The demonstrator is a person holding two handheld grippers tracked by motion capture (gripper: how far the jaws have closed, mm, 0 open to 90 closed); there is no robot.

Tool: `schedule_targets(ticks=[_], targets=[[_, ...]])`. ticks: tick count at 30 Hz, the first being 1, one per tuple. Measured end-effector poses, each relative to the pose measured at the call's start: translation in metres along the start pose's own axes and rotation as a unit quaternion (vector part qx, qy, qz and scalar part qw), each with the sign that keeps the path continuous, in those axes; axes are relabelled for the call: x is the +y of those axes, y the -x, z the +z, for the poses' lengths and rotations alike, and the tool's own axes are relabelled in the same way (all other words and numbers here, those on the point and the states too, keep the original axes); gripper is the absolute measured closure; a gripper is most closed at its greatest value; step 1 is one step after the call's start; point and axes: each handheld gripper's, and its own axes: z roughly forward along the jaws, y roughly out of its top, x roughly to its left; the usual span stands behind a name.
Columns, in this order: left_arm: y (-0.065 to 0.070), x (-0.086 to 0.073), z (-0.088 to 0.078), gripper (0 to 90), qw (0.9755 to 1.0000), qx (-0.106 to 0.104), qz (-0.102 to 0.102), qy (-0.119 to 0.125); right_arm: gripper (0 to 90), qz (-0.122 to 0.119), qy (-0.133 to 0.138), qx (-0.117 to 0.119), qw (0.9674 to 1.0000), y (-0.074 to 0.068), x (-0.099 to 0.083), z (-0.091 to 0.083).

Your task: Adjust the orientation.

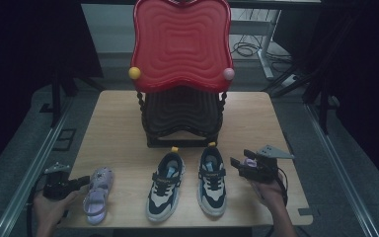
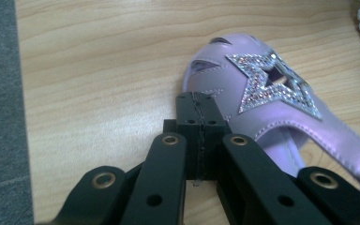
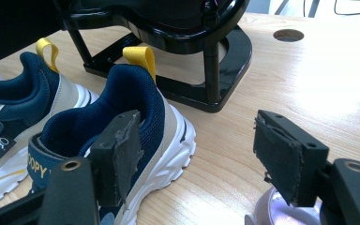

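The left gripper (image 2: 200, 110), jaws together, touches the lilac sandal (image 2: 267, 101) just right of its tips. The right gripper (image 3: 197, 154), jaws apart and empty, has a sneaker (image 3: 122, 122) beside its left jaw; the black rack (image 3: 201, 70) stands beyond.

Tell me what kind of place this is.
Probably a recording lab or studio, not a home: a bare wooden table ringed by dark curtains, cables on the floor, and children's shoes staged before a tiered rack.
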Motion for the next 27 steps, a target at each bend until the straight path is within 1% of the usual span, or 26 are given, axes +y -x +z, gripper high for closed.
schedule_targets(ticks=[7,17,23,26,27], targets=[[0.000,0.006,0.005,89.9,1.0000,-0.005,0.004,-0.004,32.1,0.000,-0.001,-0.002,1.0000,0.000,0.000,0.000],[0.000,0.013,0.011,89.8,1.0000,-0.003,0.006,-0.006,32.2,0.002,0.001,-0.004,1.0000,0.002,-0.001,-0.002],[-0.002,0.018,0.014,89.7,0.9999,-0.004,0.009,-0.012,32.2,0.004,0.001,-0.003,1.0000,0.002,-0.001,-0.003],[-0.001,0.020,0.014,89.6,1.0000,-0.003,0.006,-0.005,32.2,0.005,0.003,0.003,1.0000,0.002,0.000,-0.003],[0.000,0.021,0.009,89.4,1.0000,-0.001,0.004,0.006,32.2,0.004,0.004,0.004,1.0000,0.001,0.001,-0.004]])
